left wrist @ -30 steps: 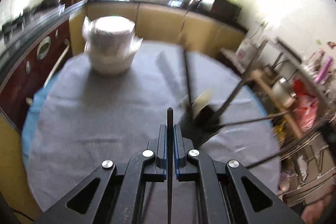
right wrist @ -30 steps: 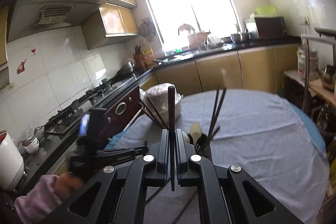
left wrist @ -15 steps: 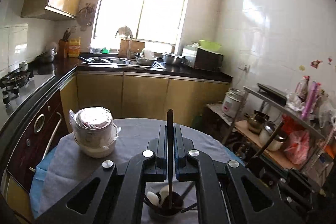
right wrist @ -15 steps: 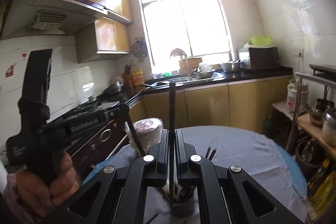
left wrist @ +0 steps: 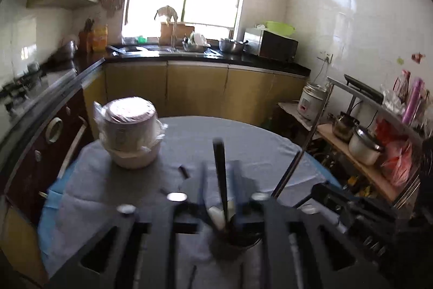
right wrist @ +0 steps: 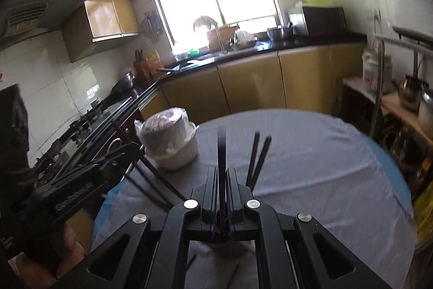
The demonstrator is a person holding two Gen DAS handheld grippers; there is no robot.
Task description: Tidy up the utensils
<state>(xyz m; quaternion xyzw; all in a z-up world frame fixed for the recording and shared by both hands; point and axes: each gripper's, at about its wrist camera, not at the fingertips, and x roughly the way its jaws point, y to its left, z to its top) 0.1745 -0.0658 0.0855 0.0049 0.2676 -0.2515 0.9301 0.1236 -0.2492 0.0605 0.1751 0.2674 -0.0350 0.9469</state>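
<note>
Both views tilted down since earlier | left gripper (left wrist: 220,180), right gripper (right wrist: 222,180) jaws clamp black utensils over holder (left wrist: 232,243)

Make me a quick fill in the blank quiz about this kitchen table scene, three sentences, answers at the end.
1. The right tool is shut on a dark ____.
2. The tablecloth covering the round table is ____.
3. The plastic-wrapped white container sits on the side of the table nearest the ____.

Missing words: chopstick; grey; stove
</note>
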